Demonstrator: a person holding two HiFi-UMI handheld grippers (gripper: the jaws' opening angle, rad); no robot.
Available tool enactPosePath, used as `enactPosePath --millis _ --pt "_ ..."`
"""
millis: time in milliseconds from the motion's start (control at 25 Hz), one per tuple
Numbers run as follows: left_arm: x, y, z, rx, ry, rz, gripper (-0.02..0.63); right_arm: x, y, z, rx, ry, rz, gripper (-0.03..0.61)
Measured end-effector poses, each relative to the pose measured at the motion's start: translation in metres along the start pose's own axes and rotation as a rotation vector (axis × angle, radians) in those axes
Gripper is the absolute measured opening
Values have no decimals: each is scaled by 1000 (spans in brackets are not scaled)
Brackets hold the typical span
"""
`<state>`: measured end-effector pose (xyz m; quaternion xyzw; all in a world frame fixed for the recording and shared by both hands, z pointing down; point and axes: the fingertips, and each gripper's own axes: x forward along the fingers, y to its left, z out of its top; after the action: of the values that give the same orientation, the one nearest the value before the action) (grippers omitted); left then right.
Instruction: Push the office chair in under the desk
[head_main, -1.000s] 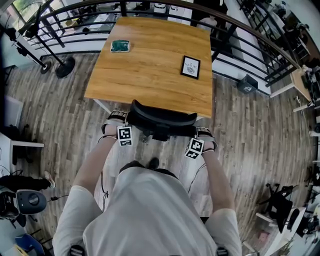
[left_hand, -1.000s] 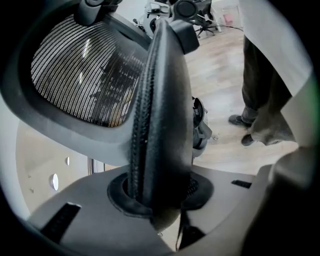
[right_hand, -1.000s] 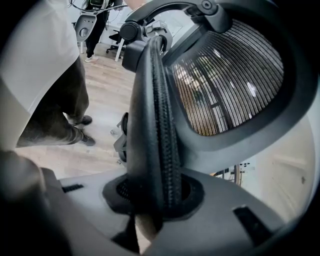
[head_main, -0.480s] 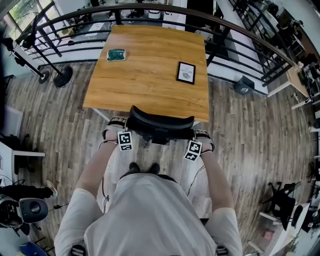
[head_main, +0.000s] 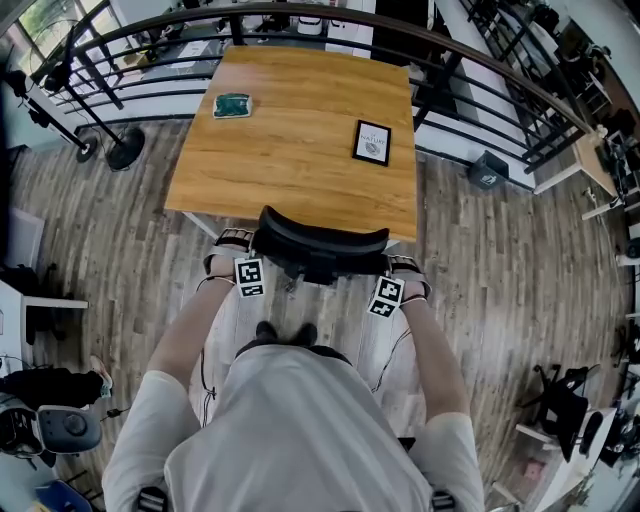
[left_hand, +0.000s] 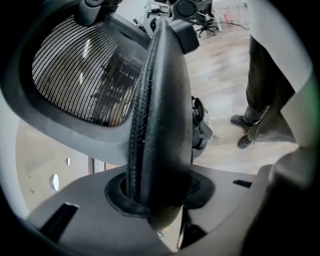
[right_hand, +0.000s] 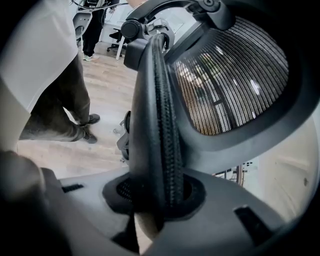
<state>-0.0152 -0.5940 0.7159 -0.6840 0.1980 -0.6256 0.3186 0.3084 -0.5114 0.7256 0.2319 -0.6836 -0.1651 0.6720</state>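
The black office chair (head_main: 320, 245) stands at the near edge of the wooden desk (head_main: 300, 130), its back towards me. My left gripper (head_main: 236, 248) holds the left side of the backrest. In the left gripper view, the padded edge of the backrest (left_hand: 160, 100) runs between the pads of the left gripper (left_hand: 160, 192). The jaws are opening, though the pads still touch the edge. My right gripper (head_main: 405, 270) holds the right side. In the right gripper view, the right gripper (right_hand: 160, 192) is shut on the backrest edge (right_hand: 157, 110). The mesh headrest (right_hand: 235, 75) rises above.
On the desk lie a framed picture (head_main: 371, 143) and a green item (head_main: 232, 106). A curved black railing (head_main: 480, 70) runs behind the desk. A stand with a round base (head_main: 125, 150) is at the left. The person's legs (left_hand: 265, 90) are close behind the chair.
The chair and both grippers have shifted a little towards the desk edge. The person's feet have come together behind the chair. In the last half second almost nothing moved.
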Motion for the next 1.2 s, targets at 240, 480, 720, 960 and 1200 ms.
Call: enactPosePath --millis 240,480,720,960,1200 --pt "-1 -1 -2 -1 13 -18 143 0 4 -3 -1 37 39 111" --pt "0 -8 -3 -13 35 -52 230 -3 6 -10 15 66 54 178" --pt "-5 -10 -8 -16 56 -73 247 -12 3 -25 34 65 46 179" --pt "-26 -6 -11 -55 57 -95 255 -24 -3 -21 108 37 49 179" --pt "-47 -3 -10 -104 44 -117 253 -45 -5 -17 147 24 98 186"
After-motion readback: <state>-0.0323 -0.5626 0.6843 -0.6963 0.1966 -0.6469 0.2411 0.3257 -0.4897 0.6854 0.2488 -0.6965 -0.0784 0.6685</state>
